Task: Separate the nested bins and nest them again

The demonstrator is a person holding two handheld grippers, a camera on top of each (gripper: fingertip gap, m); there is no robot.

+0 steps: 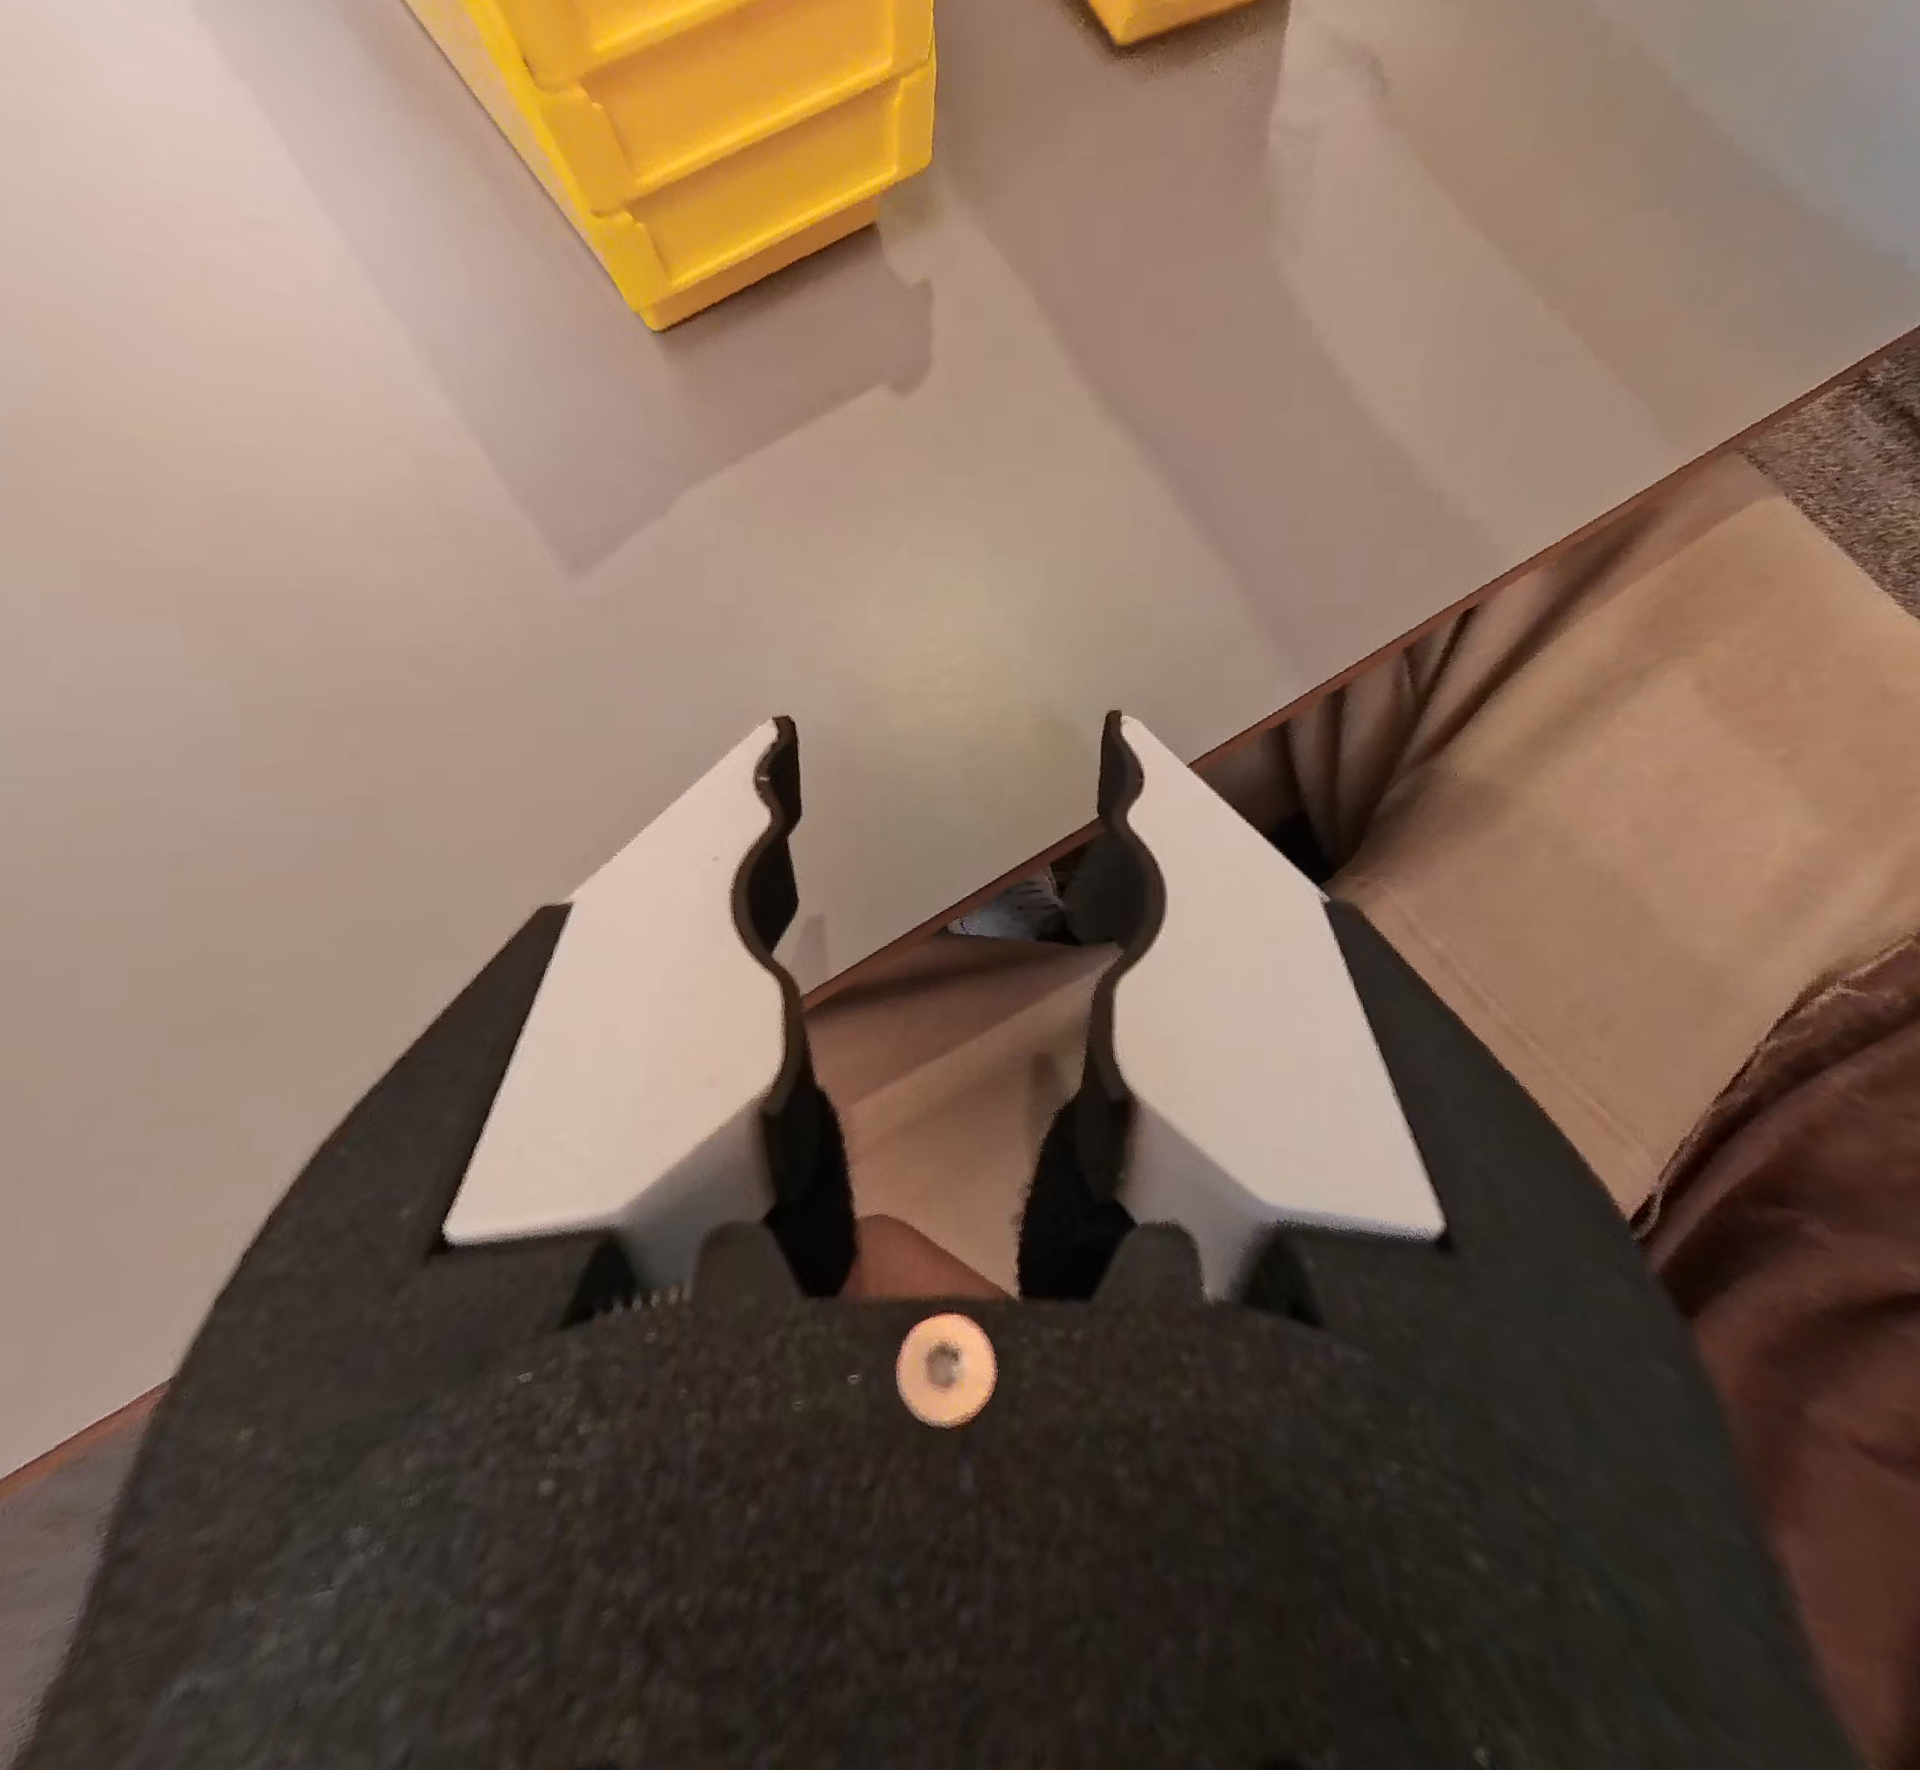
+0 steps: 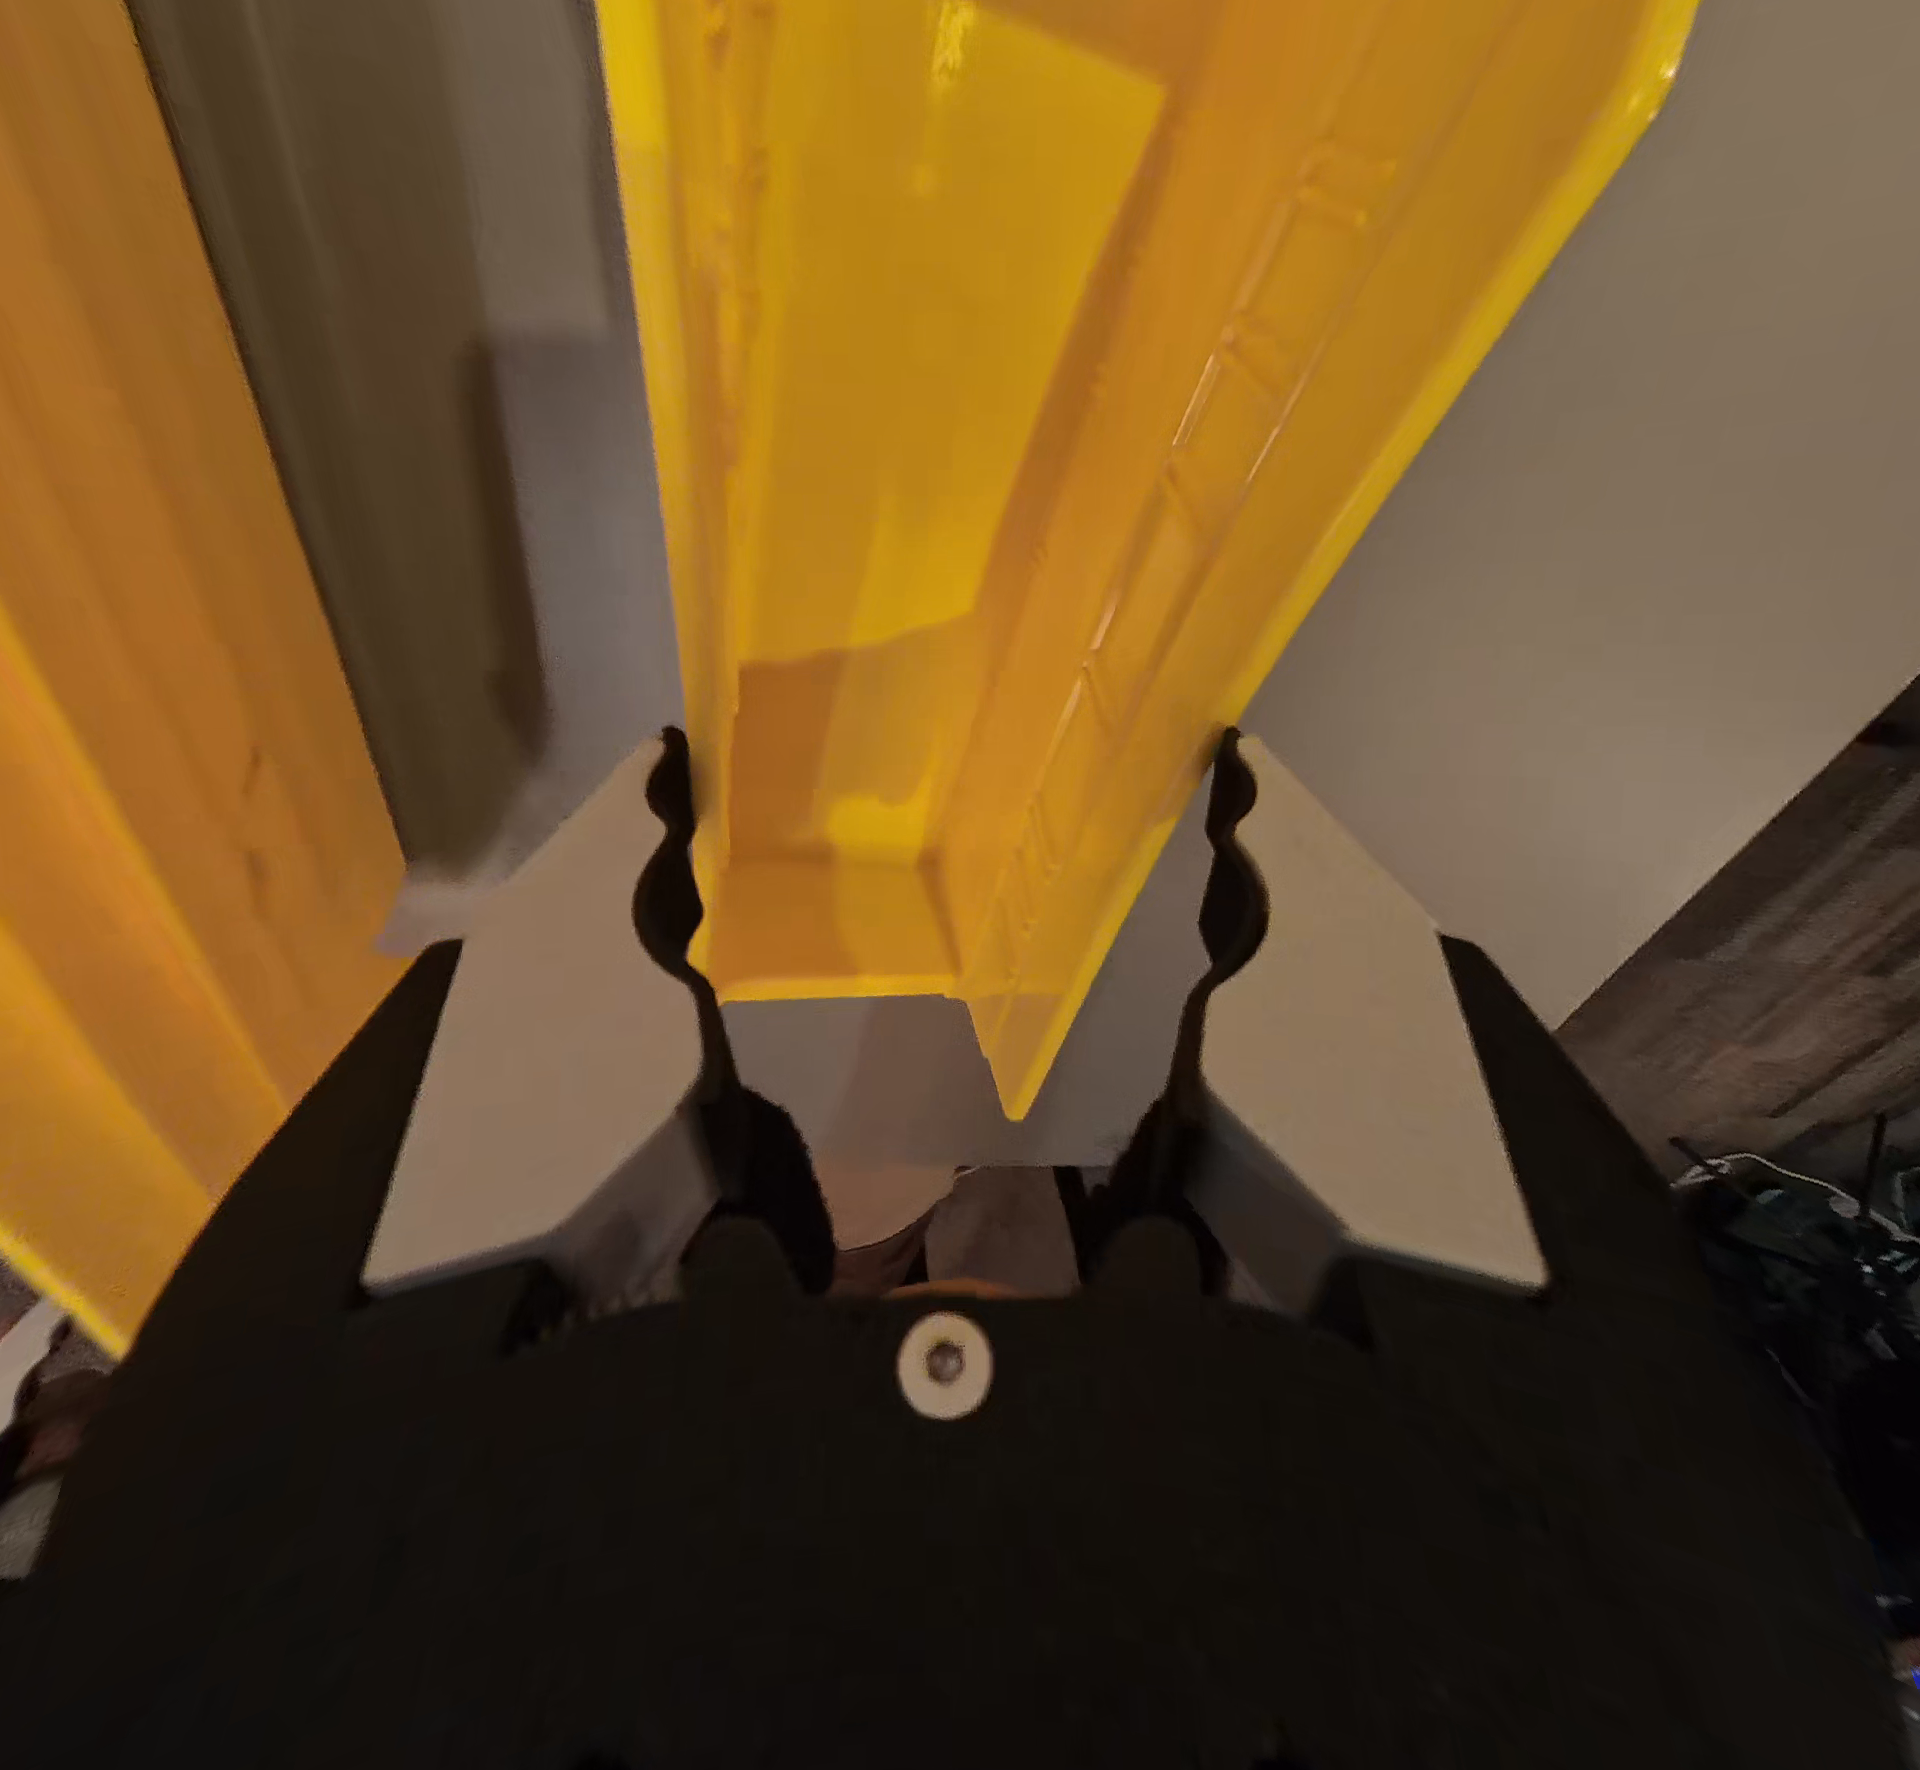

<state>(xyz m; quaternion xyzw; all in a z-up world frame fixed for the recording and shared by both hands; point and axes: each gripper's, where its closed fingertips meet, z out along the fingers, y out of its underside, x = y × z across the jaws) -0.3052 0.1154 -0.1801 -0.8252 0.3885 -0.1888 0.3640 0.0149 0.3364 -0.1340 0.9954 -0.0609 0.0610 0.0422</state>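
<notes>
Right gripper [image 2: 951, 764] spread wide, straddling single yellow bin [image 2: 935, 421] by desk [image 1: 312, 473] near edge, not yet clamped. Left gripper [image 1: 951, 754] half open, empty. Nested stack [image 1: 727, 89] beside. Next: close, lift, renest.
</notes>
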